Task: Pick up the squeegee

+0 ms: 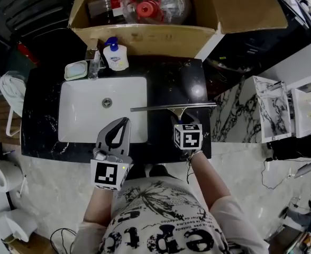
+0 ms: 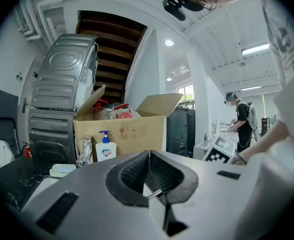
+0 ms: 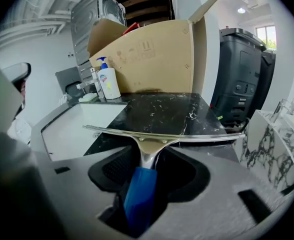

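Observation:
The squeegee (image 1: 171, 107) lies on the black marble counter (image 1: 168, 83), right of the sink, its long metal blade running left to right. Its blue handle (image 3: 139, 194) points back toward me and lies between the jaws of my right gripper (image 1: 180, 123), which stand wide apart and do not press on it. In the right gripper view the blade (image 3: 162, 134) crosses just beyond the right gripper (image 3: 152, 166). My left gripper (image 1: 125, 120) hovers over the sink's front edge, its tips together with nothing between them. In the left gripper view the left gripper (image 2: 148, 153) points level toward the box.
A white sink (image 1: 92, 97) is set in the counter, with a faucet (image 1: 94, 62), a soap dish (image 1: 75, 70) and a pump bottle (image 1: 116, 56) behind it. An open cardboard box (image 1: 145, 36) fills the back. A black bin (image 3: 242, 79) stands to the right.

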